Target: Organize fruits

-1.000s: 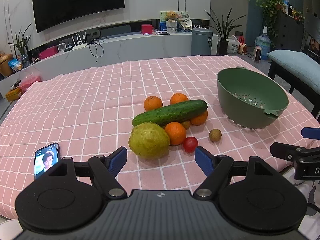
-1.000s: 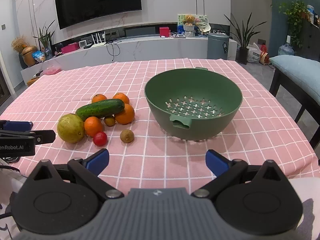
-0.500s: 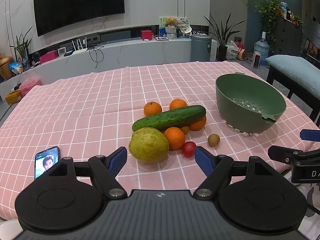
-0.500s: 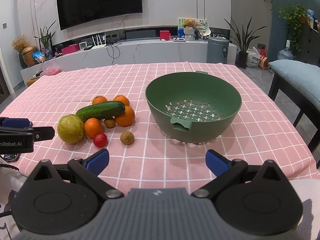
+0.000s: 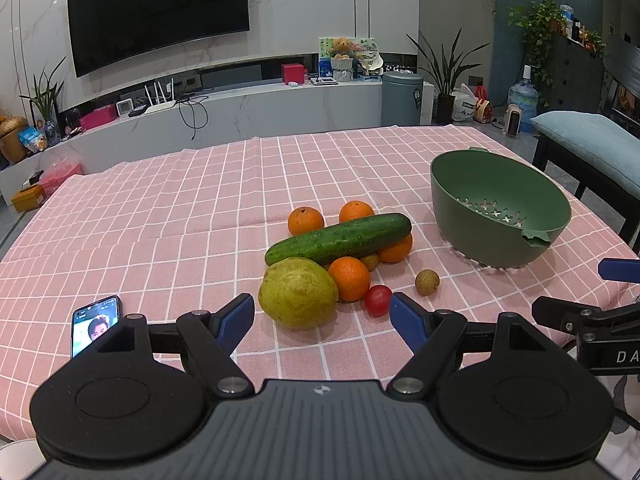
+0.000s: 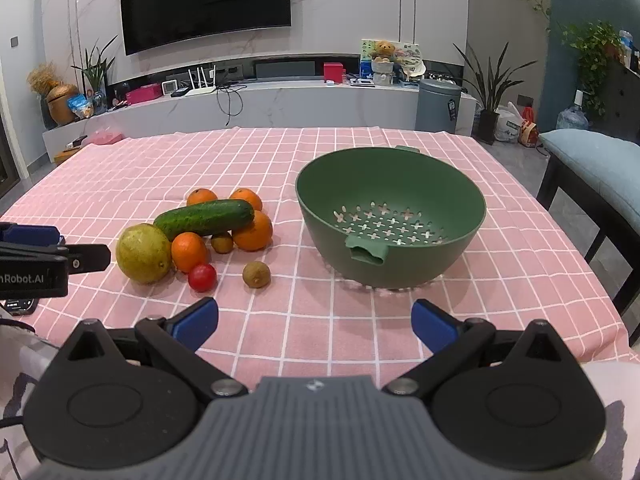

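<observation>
1. Left wrist view: the left gripper hangs over the near edge of the pink checked cloth, jaws spread and empty. Just ahead lie a yellow-green pear, a cucumber resting across oranges, a red tomato and a small brown fruit, perhaps a longan. A phone lies at left.
2. Right wrist view: the right gripper is likewise spread wide, holding nothing. The green colander bowl stands empty to the right of the fruit pile, apart from it.

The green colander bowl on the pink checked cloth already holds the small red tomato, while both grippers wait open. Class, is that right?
Not quite. The green colander bowl is empty; the right wrist view shows only its perforated bottom. The small red tomato lies on the pink checked cloth beside the fruit pile. Both the left gripper and right gripper do wait open.
</observation>
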Tool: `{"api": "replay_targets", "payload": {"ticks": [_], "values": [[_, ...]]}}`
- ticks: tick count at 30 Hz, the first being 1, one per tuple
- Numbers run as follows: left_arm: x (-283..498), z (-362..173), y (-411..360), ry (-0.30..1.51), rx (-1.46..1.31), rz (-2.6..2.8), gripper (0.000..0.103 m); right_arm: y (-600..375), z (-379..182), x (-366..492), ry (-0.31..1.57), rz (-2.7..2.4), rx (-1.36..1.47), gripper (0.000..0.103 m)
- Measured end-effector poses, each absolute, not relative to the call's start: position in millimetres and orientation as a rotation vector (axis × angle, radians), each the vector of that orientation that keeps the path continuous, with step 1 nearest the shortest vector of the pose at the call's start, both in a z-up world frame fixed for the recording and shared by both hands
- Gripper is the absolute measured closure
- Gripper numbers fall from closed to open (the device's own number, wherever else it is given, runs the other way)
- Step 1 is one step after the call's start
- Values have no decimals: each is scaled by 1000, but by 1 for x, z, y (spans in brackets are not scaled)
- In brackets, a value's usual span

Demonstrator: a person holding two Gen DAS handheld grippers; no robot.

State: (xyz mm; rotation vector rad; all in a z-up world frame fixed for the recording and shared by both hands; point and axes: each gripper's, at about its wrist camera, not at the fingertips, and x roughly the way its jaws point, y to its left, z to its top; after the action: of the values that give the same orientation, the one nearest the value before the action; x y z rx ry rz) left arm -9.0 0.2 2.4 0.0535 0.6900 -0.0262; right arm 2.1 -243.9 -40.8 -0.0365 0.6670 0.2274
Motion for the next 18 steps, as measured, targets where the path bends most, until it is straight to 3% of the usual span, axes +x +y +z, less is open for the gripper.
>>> {"api": "replay_targets", "payload": {"ticks": [18], "values": [[-9,2,0,689,53,-25,13,-238,-42,0,662,227,-78,4]]}}
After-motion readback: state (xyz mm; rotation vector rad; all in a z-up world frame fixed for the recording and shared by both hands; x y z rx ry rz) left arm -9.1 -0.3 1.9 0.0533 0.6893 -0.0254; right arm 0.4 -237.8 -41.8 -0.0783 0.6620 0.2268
